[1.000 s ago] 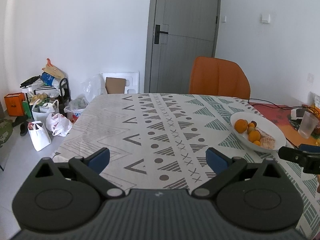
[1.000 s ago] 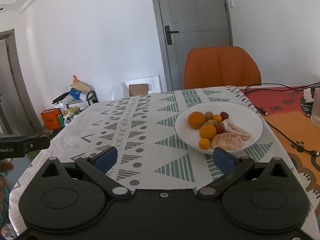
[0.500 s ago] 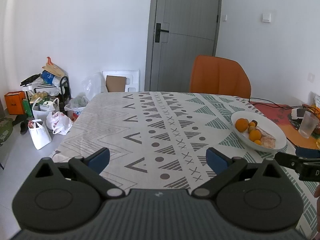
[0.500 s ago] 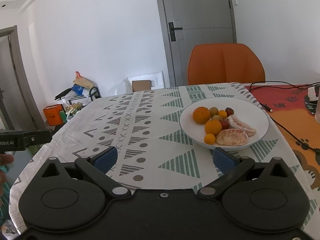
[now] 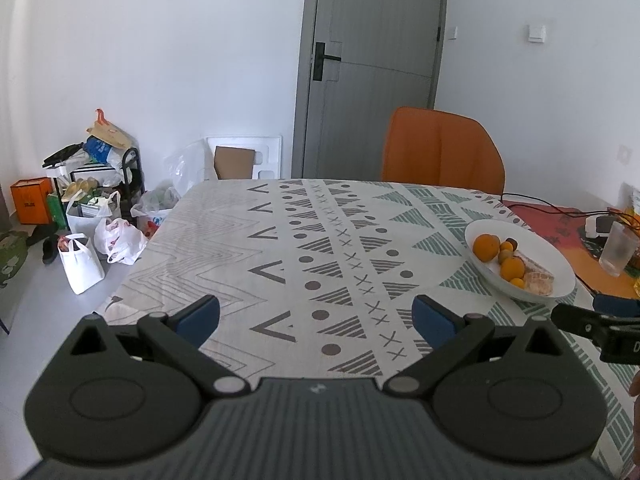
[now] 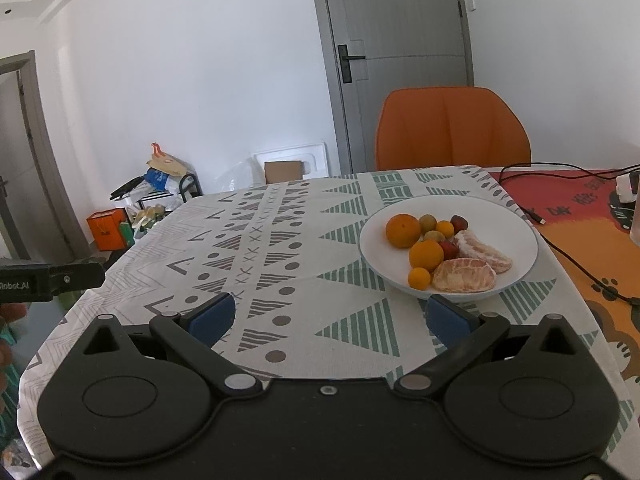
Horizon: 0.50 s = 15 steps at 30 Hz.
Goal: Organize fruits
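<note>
- I hold two tools: my left tool (image 5: 316, 316) and my right tool (image 6: 328, 316), each with two blue-padded fingers set wide apart and nothing between them.
- One round white ceramic plate (image 6: 508, 216) with a thin blue rim sits on the worktop (image 6: 280, 248), just ahead of my right tool's right finger and well off to the right of my left tool.
- On the plate I count two large round oranges (image 6: 403, 230), two small orange kumquat-like fruits (image 6: 419, 278), two small yellow-green round fruits (image 6: 427, 222), two small dark red fruits (image 6: 459, 223) and two peeled pale citrus pieces (image 6: 464, 276) with a veined, segmented surface.
- The fruits lie bunched together, touching one another, on the left and near part of the plate; its far right part is bare.
- The worktop wears a white woven cloth (image 5: 320, 248) printed with grey and green triangles, dots, crosses and chevrons; it lies flat with a soft crease near the plate.
- The stretch of cloth in front of my left tool is open all the way to the far edge.
- One orange upholstered chair (image 6: 452, 128) stands at the far edge; one black cable (image 6: 560, 240) trails along the right side near the plate.
- One clear plastic cup (image 5: 620, 248) stands to the right, beyond the plate.
</note>
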Available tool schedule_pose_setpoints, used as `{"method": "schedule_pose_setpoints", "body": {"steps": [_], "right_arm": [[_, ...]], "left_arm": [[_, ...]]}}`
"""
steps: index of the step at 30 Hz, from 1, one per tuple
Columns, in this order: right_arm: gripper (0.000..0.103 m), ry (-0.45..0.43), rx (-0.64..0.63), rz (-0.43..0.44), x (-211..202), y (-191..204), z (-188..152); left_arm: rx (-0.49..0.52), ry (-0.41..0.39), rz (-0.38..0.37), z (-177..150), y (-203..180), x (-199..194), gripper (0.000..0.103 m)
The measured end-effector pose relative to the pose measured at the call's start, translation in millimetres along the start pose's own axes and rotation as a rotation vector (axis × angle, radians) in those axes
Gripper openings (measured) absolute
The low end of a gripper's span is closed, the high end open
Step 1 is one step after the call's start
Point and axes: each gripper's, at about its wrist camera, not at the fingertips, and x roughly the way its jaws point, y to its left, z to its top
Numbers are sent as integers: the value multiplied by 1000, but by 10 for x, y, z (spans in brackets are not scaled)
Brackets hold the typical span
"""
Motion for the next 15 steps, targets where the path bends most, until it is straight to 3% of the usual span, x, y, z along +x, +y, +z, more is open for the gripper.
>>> {"method": "schedule_pose_setpoints", "body": {"steps": [15], "right_arm": [[103, 3, 8, -5, 6, -14, -7]], "left_arm": [[8, 3, -10, 4, -26, -11, 101]]}}
